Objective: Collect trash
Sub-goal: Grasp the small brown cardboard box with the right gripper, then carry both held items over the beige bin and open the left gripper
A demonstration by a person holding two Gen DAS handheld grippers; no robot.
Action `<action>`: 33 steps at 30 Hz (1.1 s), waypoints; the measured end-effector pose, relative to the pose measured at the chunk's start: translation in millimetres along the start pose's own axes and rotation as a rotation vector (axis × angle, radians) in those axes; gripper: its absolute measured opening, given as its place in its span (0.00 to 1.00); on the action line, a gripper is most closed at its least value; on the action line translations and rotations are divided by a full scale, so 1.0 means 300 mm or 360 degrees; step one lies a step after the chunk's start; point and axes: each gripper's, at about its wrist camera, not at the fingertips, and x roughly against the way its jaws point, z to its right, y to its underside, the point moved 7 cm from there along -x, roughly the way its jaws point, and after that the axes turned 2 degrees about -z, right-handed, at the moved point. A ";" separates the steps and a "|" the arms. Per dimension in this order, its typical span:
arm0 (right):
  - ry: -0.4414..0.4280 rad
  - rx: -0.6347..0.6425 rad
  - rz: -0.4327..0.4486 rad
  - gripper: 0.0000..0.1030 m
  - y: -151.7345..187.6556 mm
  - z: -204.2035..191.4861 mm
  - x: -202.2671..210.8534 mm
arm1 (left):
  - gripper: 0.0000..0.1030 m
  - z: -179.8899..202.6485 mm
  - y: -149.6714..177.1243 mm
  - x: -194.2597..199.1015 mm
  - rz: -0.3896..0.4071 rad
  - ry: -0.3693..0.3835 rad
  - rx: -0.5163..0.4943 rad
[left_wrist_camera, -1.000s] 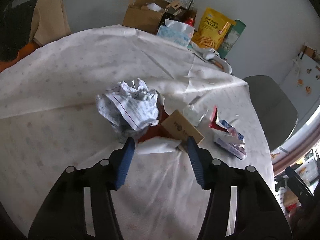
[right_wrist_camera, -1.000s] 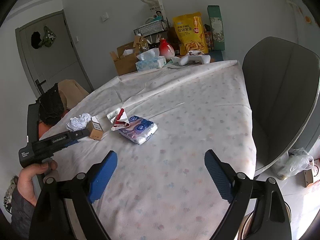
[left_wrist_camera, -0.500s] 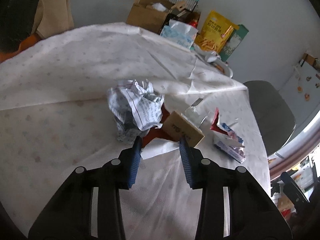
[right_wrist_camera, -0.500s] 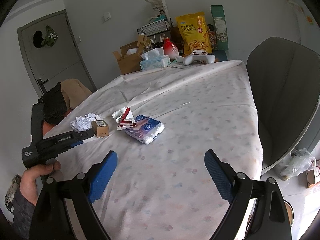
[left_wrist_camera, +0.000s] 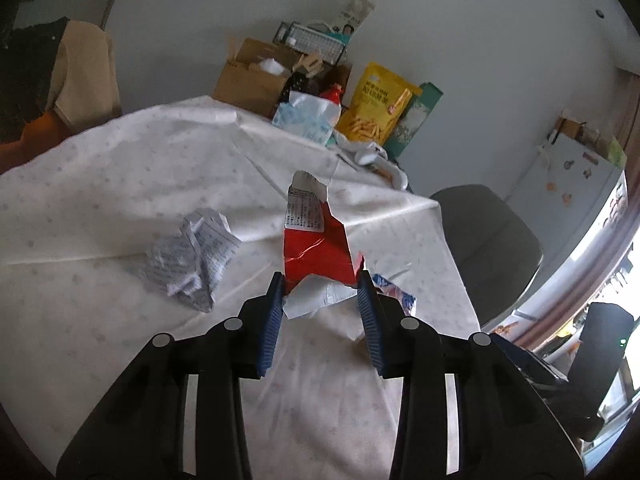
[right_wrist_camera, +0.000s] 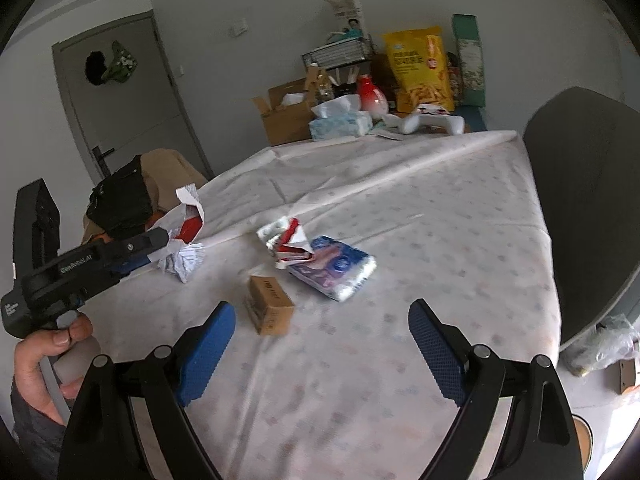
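Grey chair (right_wrist_camera: 580,208) — yellow snack bag (right_wrist_camera: 420,66)

Seen from the right wrist: small cardboard box (right_wrist_camera: 269,310) on the tablecloth (right_wrist_camera: 420,220) near centre. Tissue pack (right_wrist_camera: 340,270) at its 2 o'clock, just beside. Torn wrapper (right_wrist_camera: 291,245) touching that pack at 10 o'clock. Crumpled paper (right_wrist_camera: 185,261) at the box's 10 o'clock, apart. Tissue box (right_wrist_camera: 340,122), snack bag (right_wrist_camera: 420,68) and open carton (right_wrist_camera: 286,114) at 12 o'clock, along the far edge. Chair (right_wrist_camera: 580,208) at 3 o'clock, beside the table.

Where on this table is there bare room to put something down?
The tablecloth is bare between the tissue pack and the grey chair, and across the middle up to the far clutter. It is crowded around the small brown box, the crumpled paper and the torn wrappers.
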 end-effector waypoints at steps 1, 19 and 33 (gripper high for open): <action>-0.0009 0.0012 -0.0015 0.82 -0.001 -0.012 -0.011 | 0.36 -0.006 -0.007 0.010 0.0015 -0.0004 0.0004; 0.0007 0.0201 -0.0253 0.35 0.029 -0.149 -0.247 | 0.36 -0.098 0.011 0.030 0.0010 -0.0065 0.0058; 0.0125 0.0079 -0.0101 0.35 0.025 0.001 -0.008 | 0.36 0.039 0.052 -0.023 -0.0044 0.0020 -0.0037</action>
